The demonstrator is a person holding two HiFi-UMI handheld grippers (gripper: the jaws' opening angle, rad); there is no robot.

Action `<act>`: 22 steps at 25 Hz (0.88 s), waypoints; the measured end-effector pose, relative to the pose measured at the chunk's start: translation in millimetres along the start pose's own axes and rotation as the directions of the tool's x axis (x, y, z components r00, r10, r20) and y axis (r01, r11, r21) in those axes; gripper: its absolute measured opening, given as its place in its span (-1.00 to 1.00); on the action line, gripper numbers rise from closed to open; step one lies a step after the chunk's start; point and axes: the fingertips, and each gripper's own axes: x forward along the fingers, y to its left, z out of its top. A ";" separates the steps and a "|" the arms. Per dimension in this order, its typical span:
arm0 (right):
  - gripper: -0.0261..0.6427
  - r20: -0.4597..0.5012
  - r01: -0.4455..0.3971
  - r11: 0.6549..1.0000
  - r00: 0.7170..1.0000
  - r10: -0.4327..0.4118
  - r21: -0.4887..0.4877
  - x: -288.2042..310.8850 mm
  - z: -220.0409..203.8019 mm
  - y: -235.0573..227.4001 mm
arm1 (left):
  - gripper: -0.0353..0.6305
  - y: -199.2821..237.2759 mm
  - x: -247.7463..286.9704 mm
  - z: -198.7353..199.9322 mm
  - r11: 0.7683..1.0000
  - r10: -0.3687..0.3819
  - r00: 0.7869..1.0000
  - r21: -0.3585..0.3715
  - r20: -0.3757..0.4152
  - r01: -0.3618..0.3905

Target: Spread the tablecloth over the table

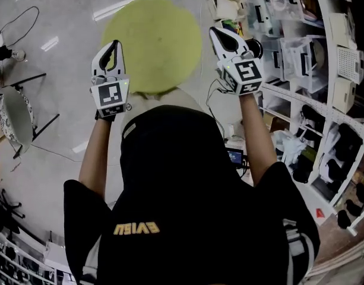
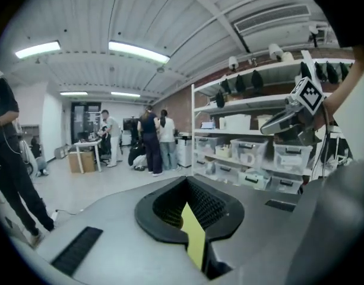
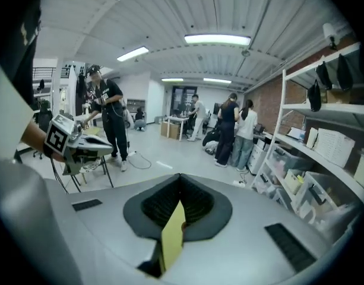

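Tablecloth (image 1: pixel 152 43), yellow-green, hangs in the air in front of the person, above the grey floor (image 1: pixel 63 16) and between the two raised grippers. Left gripper (image 1: pixel 113 45) is clamped on a strip of its edge, yellow fabric pinched btwn the closed jaws in the left gripper view; right gripper (image 1: pixel 221 35) is the same, jaws closed on a yellow fold in its own view. A pale rounded shape (image 1: pixel 170 97) sits just below the cloth's near edge, poss. the table top, can't tell. Step in hand looks like lift-and-carry before laying. To do it well, I'd say: hold both pinches firm, hands level w/ each other and wide enough apart that the cloth hangs flat w/o sag, bring it over the table centre, lower both sides evenly, let go only once it lies square. Count: 1 tablecloth, 2 grippers, both gripping it; 1 run of shelving (image 1: pixel 324 70) at right.
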 end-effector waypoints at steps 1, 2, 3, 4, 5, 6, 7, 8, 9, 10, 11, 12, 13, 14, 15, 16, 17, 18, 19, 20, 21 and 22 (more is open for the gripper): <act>-0.92 0.030 0.006 1.000 1.000 -0.006 -0.003 -8.4 10.9 -8.6 | -0.84 -7.4 -1.1 11.2 1.000 -0.015 1.000 -0.006 0.012 0.015; -0.92 0.058 0.011 1.000 0.998 -0.010 -0.009 -16.1 20.1 -16.7 | -0.84 -14.4 -0.7 22.5 1.000 -0.023 0.999 -0.008 0.033 0.024; -0.92 0.081 0.013 1.000 0.997 -0.012 -0.017 -24.7 27.0 -22.8 | -0.84 -22.0 -0.6 32.4 1.000 -0.027 0.998 -0.011 0.059 0.028; -0.92 0.099 0.012 1.000 0.995 -0.010 -0.027 -34.0 31.4 -26.5 | -0.84 -30.1 -1.8 39.9 0.999 -0.028 0.996 -0.019 0.080 0.029; -0.92 0.114 0.008 0.999 0.993 -0.003 -0.041 -43.0 34.2 -28.9 | -0.84 -38.1 -4.2 45.6 0.999 -0.025 0.995 -0.028 0.093 0.027; -0.92 0.129 0.001 0.999 0.992 0.006 -0.053 -51.6 36.0 -31.6 | -0.84 -45.6 -7.2 51.3 0.999 -0.016 0.995 -0.034 0.102 0.020; -0.92 0.146 -0.007 0.998 0.989 0.016 -0.060 -60.8 36.7 -35.6 | -0.84 -53.7 -10.9 57.7 0.999 -0.004 0.994 -0.036 0.108 0.008; -0.92 0.163 -0.015 0.998 0.986 0.025 -0.059 -71.3 35.7 -40.8 | -0.84 -63.4 -15.1 64.8 0.999 0.010 0.994 -0.037 0.111 -0.006; -0.92 0.179 -0.024 0.998 0.983 0.033 -0.052 -83.2 32.9 -46.9 | -0.84 -75.1 -19.6 71.8 0.999 0.023 0.993 -0.040 0.114 -0.018; -0.92 0.193 -0.033 0.999 0.980 0.040 -0.044 -95.5 28.1 -53.1 | -0.84 -88.1 -24.4 77.8 0.998 0.035 0.993 -0.046 0.113 -0.030; -0.92 0.204 -0.042 0.998 0.978 0.048 -0.037 -106.6 22.0 -58.6 | -0.84 -101.7 -29.5 82.7 0.998 0.048 0.993 -0.056 0.111 -0.042; -0.92 0.215 -0.052 0.998 0.975 0.057 -0.031 -115.9 15.2 -63.2 | -0.84 -115.2 -35.0 87.0 0.997 0.059 0.992 -0.065 0.111 -0.053; -0.92 0.223 -0.064 0.998 0.972 0.068 -0.024 -123.2 7.5 -66.5 | -0.84 -128.2 -40.9 90.7 0.996 0.069 0.992 -0.068 0.110 -0.062; -0.92 0.229 -0.080 0.997 0.970 0.081 -0.015 -128.8 -0.7 -68.5 | -0.84 -140.4 -47.7 93.7 0.995 0.078 0.991 -0.063 0.106 -0.071; -0.92 0.230 -0.100 0.995 0.968 0.099 -0.006 -132.8 -8.9 -69.0 | -0.84 -150.6 -55.9 95.7 0.995 0.090 0.991 -0.050 0.095 -0.085; -0.92 0.231 -0.125 0.992 0.965 0.121 0.001 -135.3 -15.5 -68.0 | -0.84 -157.4 -65.9 96.9 0.994 0.107 0.991 -0.028 0.077 -0.105; -0.92 0.235 -0.148 0.989 0.961 0.144 -0.001 -136.8 -18.6 -66.0 | -0.84 -160.0 -77.4 98.6 0.992 0.130 0.990 -0.003 0.062 -0.130; -0.92 0.245 -0.166 0.986 0.956 0.164 -0.010 -138.4 -17.6 -63.5 | -0.84 -159.8 -89.6 101.1 0.988 0.155 0.986 0.012 0.057 -0.156; -0.92 0.258 -0.176 0.984 0.950 0.176 -0.023 -141.2 -13.4 -61.0 | -0.84 -159.0 -101.9 103.5 0.984 0.179 0.982 0.008 0.060 -0.180; -0.92 0.273 -0.177 0.984 0.945 0.179 -0.033 -145.4 -7.3 -59.0 | -0.84 -158.6 -113.1 104.5 0.981 0.195 0.979 -0.006 0.063 -0.195; -0.92 0.292 -0.169 0.985 0.941 0.174 -0.040 -150.1 0.4 -57.5 | -0.84 -157.7 -121.8 103.9 0.980 0.201 0.977 -0.018 0.064 -0.201; -0.92 0.312 -0.156 0.987 0.936 0.161 -0.043 -153.9 9.1 -55.9 | -0.84 -155.4 -127.6 103.0 0.979 0.203 0.977 -0.024 0.063 -0.202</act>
